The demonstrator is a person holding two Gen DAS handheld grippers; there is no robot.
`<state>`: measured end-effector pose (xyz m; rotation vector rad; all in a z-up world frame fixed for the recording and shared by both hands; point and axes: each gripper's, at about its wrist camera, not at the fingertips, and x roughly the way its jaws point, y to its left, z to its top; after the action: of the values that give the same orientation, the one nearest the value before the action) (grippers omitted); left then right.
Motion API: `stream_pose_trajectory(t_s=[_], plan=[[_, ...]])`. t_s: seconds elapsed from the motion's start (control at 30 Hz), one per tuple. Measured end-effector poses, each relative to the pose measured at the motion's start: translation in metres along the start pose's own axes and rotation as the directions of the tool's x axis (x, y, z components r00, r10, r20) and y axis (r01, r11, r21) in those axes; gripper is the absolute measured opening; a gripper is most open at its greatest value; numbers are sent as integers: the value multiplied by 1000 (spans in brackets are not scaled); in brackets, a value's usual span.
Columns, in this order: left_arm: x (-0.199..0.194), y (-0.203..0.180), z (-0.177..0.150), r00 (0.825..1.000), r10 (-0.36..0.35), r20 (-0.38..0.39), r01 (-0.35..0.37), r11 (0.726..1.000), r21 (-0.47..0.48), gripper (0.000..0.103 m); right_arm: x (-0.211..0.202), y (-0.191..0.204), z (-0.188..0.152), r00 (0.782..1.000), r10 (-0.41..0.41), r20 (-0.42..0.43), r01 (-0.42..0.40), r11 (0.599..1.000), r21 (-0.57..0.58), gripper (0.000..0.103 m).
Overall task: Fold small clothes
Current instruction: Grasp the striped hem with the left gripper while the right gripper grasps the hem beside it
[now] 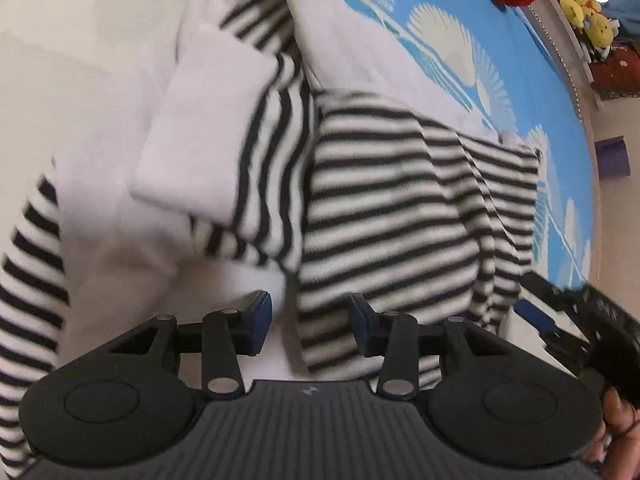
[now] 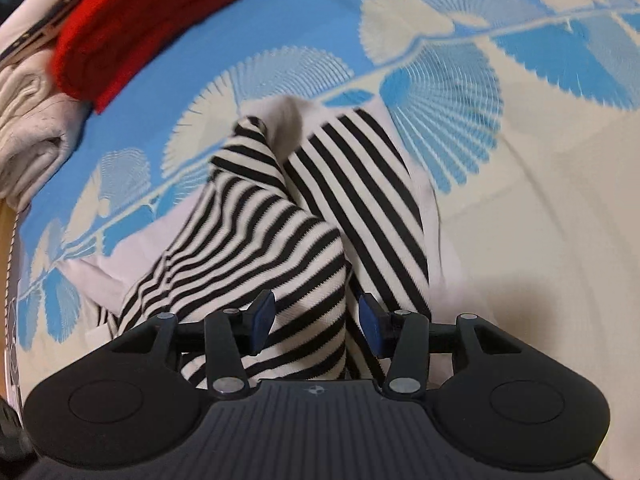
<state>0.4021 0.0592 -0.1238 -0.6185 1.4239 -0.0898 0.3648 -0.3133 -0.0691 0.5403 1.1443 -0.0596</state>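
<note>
Striped black-and-white cloth fills both views: the small striped garment [image 1: 392, 208] lies crumpled on a blue-and-white patterned bedspread [image 1: 448, 28], with plain white panels showing at upper left of the left wrist view and a striped sleeve curving down the left edge. In the right wrist view the same garment [image 2: 256, 240] runs from the centre of the frame down to the bottom, bunched into two ridges whose stripes run at different angles.

The left gripper [image 1: 312, 326] has its jaws parted, and the hem of the striped cloth sits in the gap without either blue pad pressing on it, as far as the blurred picture shows. The right gripper [image 2: 316, 326] also stands with jaws apart; a fold of the cloth rises between them, touching or nearly touching the left pad but not pinched. At the lower right of the left wrist view the other gripper and a hand [image 1: 612, 436] show beside the garment.

A red folded item [image 2: 160, 20] and pale folded cloth [image 2: 32, 120] sit at upper left of the right wrist view, probably pieces already done.

This looks like an early step: the garment is not yet flat, and both jaws seem placed at its near edge. Next, each should close on a single layer, then spread the cloth smooth before any fold.
</note>
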Motion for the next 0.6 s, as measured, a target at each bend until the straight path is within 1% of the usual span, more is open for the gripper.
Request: stream_pose_trajectory(t_s=[0.1, 0.13, 0.17, 0.2, 0.23, 0.27, 0.3, 0.33, 0.37, 0.4, 0.43, 0.47, 0.5, 0.53, 0.57, 0.6], plan=[[5, 1, -8, 998, -50, -25, 49, 998, -38, 43, 7, -2, 1, 1000, 22, -3, -22, 999, 35, 47], [6, -2, -10, 998, -52, -21, 51, 998, -45, 33, 9, -3, 1, 999, 37, 2, -37, 998, 41, 37], [5, -3, -10, 998, -62, -14, 61, 997, -51, 6, 10, -4, 1, 999, 46, 4, -46, 998, 49, 19], [-1, -2, -7, 998, -68, 13, 69, 996, -49, 2, 12, -6, 1, 999, 49, 6, -50, 997, 62, 10], [-10, -2, -5, 995, -80, 53, 82, 996, -37, 1, 13, -8, 1, 998, 61, 15, -62, 995, 83, 4], [-24, -6, 0, 989, -92, 119, 93, 996, -1, 1, 11, -10, 0, 996, 79, 29, -82, 991, 103, 3], [-41, -12, 4, 975, -99, 201, 90, 995, 51, 1, 7, -12, 1, 994, 97, 49, -102, 987, 123, 3], [-61, -18, 6, 950, -105, 294, 76, 991, 108, 1, -1, -12, 2, 990, 118, 81, -128, 981, 143, 3], [-80, -23, 9, 917, -121, 381, 65, 985, 157, 1, -10, -11, 3, 984, 143, 110, -159, 976, 151, 3], [-101, -25, 12, 874, -137, 466, 48, 979, 197, 1, -23, -9, 5, 972, 182, 147, -203, 968, 145, 3], [-115, -25, 14, 840, -144, 522, 34, 976, 215, 1, -36, -6, 6, 960, 211, 181, -236, 963, 127, 2], [-124, -23, 16, 818, -156, 554, 40, 976, 216, 1, -48, -3, 6, 947, 236, 218, -263, 960, 101, 2], [-129, -18, 18, 808, -168, 564, 59, 977, 205, 1, -59, -1, 5, 935, 258, 244, -284, 956, 78, 2], [-130, -11, 20, 816, -172, 551, 81, 979, 185, 1, -66, -1, 2, 927, 281, 249, -308, 948, 77, 2], [-123, -5, 22, 848, -161, 505, 92, 983, 159, 1, -66, -3, -1, 927, 294, 234, -322, 942, 91, 2], [-113, 1, 23, 884, -133, 448, 76, 987, 143, 1, -63, -4, -6, 936, 288, 201, -313, 944, 104, 2]])
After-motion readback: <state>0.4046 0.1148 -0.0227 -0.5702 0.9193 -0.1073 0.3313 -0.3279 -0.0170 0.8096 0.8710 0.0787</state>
